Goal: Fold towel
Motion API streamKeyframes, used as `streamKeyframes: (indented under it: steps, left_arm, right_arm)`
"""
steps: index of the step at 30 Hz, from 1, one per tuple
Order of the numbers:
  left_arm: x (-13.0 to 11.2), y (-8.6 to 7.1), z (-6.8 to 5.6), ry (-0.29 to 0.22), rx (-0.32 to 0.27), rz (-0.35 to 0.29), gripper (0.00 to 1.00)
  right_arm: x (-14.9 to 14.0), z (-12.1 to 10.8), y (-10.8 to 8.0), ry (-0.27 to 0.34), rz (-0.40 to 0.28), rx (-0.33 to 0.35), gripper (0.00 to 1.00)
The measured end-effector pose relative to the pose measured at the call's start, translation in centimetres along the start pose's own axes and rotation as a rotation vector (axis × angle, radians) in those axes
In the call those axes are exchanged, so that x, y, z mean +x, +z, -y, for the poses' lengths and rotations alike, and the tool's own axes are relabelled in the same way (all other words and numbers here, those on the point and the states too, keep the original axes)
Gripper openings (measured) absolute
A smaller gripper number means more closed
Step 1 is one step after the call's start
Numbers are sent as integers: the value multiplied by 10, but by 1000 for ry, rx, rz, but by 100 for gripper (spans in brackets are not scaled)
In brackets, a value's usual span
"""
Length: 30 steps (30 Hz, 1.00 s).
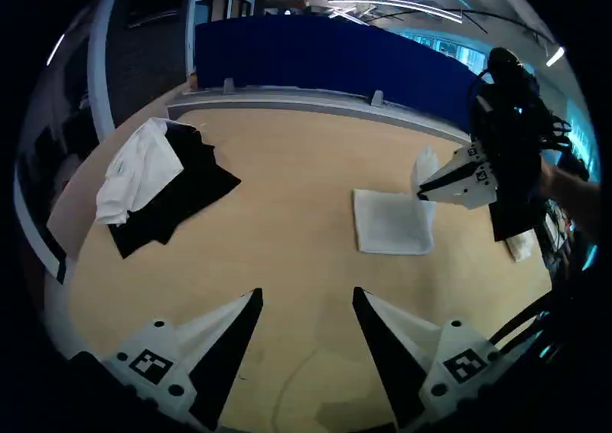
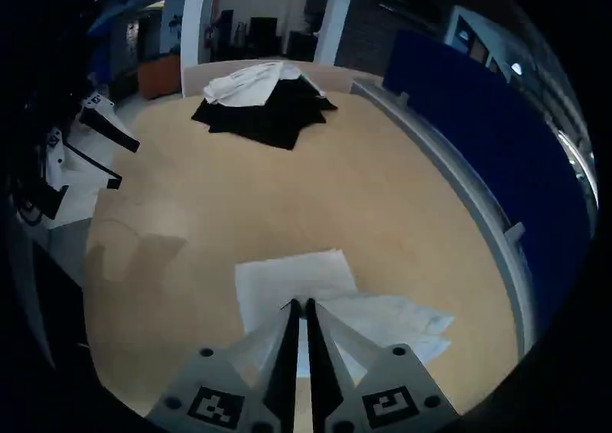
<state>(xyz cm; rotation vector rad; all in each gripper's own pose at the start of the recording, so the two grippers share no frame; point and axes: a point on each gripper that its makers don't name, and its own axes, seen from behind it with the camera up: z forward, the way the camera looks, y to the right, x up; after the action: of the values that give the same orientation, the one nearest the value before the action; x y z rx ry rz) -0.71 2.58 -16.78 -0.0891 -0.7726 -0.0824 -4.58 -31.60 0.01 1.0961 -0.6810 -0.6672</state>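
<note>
The white towel lies on the wooden table, well apart from a pile of clothes. The left gripper view shows one towel edge lifted from the side. The right gripper has its fingers pinched together on that edge. The left gripper hangs over bare wood, fingers apart.

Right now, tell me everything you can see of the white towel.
The white towel looks like soft, plain cloth with no pattern. Most of it lies flat as a rough rectangle on the light wooden table, well apart from the pile of black and white clothes. Its edge toward the right gripper is lifted and rumpled, standing up off the table, and that gripper's nearly closed fingers appear to pinch it there. Nothing else touches it.
</note>
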Motion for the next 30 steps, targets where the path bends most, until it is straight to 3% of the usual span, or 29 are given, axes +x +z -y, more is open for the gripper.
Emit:
streamKeyframes:
  steps: [8,11,18,21,27,30]
  left_arm:
    - [-9,-4,13,-37,29,0,87]
    - [-12,-4,15,-44,31,2,87]
    - [-14,-2,15,-39,27,4,87]
    - [-14,-2,15,-36,25,4,87]
    - [-13,-2,14,-39,24,3,87]
    - [-13,-2,13,-40,23,2,87]
  right_arm:
    - [-9,39,56,53,25,56,7]
    - [-16,46,67,87,39,74,8]
    - [-18,48,67,112,38,86,12]
    - [-20,48,64,111,40,88,20]
    - [-21,48,59,115,34,90,64]
    - [-22,47,57,117,32,83,70]
